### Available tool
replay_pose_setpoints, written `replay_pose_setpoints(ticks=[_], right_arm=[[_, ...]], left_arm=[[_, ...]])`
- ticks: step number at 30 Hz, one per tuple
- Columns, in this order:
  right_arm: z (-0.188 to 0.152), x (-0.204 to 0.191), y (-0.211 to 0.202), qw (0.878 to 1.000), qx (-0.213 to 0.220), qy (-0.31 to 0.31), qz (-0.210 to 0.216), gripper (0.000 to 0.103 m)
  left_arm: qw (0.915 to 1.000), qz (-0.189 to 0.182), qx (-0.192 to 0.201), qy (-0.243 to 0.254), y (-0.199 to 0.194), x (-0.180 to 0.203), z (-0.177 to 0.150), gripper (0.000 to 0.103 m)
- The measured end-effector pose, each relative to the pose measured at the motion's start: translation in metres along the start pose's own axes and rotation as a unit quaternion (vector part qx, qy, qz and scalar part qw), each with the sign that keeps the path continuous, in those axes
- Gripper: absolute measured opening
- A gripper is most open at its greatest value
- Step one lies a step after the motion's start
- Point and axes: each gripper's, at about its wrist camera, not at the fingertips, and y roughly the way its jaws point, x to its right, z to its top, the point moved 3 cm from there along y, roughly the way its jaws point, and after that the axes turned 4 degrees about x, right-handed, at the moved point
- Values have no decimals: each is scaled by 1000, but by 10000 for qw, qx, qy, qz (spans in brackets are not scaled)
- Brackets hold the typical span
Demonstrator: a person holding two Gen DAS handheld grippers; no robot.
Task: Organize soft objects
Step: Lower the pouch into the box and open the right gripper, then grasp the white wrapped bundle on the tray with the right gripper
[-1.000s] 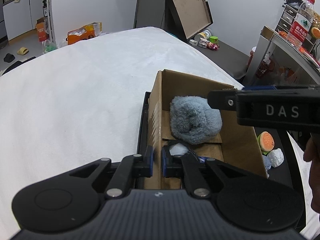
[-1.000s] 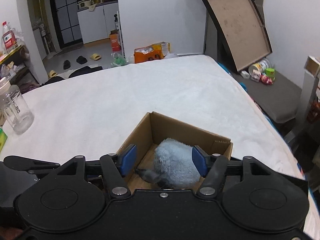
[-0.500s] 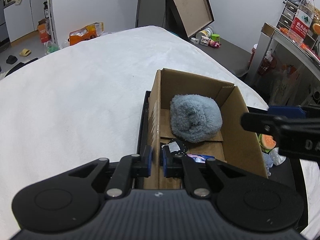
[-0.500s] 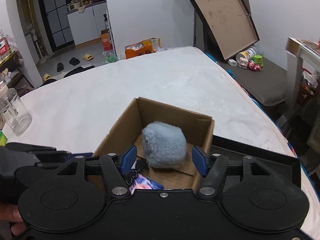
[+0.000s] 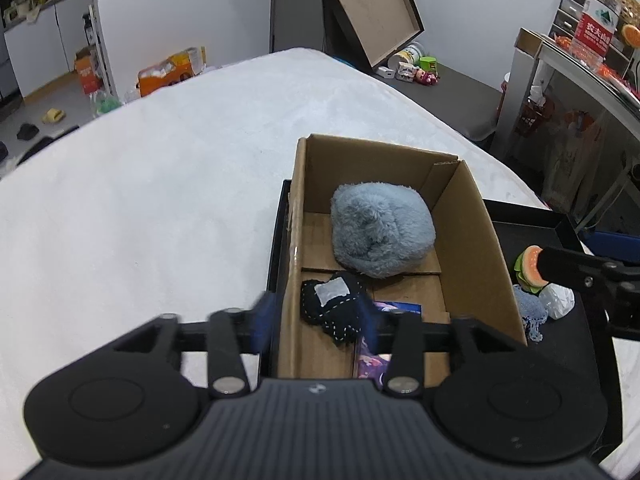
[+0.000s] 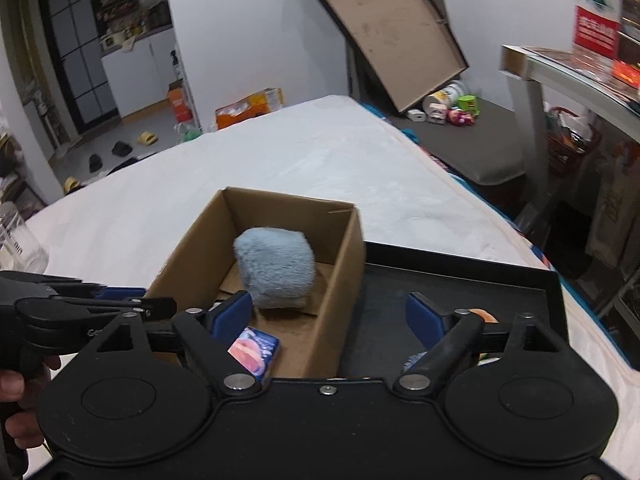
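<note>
A cardboard box (image 5: pixel 472 232) stands on a black tray (image 5: pixel 560 232) on the white bed. In it lie a fluffy blue plush (image 5: pixel 380 232), a black stitched soft toy (image 5: pixel 336 304) and a small colourful packet (image 6: pixel 254 350). My left gripper (image 5: pixel 316 320) is open, its fingers astride the box's left wall, empty. My right gripper (image 6: pixel 328 314) is open and empty over the box's right wall and the tray. On the tray lie a burger toy (image 5: pixel 530 268), a white lump (image 5: pixel 558 300) and a blue knitted piece (image 5: pixel 530 312).
The white bed (image 5: pixel 160 200) spreads left and behind the box. A shelf with a water bottle (image 5: pixel 598 16) stands right. A framed board (image 6: pixel 392 36) leans on the wall; toys and boxes lie on the floor. A clear bottle (image 6: pixel 16 244) stands at left.
My left gripper has opened from shut on the box's left wall. My right gripper has drawn back from above the blue plush and moved right over the tray.
</note>
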Motion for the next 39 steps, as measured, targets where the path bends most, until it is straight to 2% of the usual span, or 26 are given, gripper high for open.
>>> replay_pose_setpoints(ticks=[2, 5, 11, 30, 33, 35, 39], right_arm=[[-3, 8, -2, 9999, 24, 81, -62, 89], [-8, 19, -4, 9997, 41, 214, -115, 94], [-20, 39, -7, 9988, 21, 421, -234, 99], [-65, 88, 13, 9941, -289, 933, -467, 99], [-67, 97, 18, 9932, -278, 983, -562, 98], [-68, 102, 22, 9925, -288, 1021, -600, 92], [-71, 114, 29, 9910, -302, 1065, -748, 88]], left_arm=[[9999, 61, 94, 112, -2, 6, 1, 65], [9996, 119, 106, 219, -2, 12, 2, 73], [9990, 210, 24, 383, 2, 23, 2, 76], [9967, 461, -133, 658, 21, 44, 3, 86], [9961, 524, -151, 688, 24, 46, 4, 86], [9956, 568, -169, 729, 27, 47, 4, 86], [9946, 627, -193, 804, 28, 50, 5, 88]])
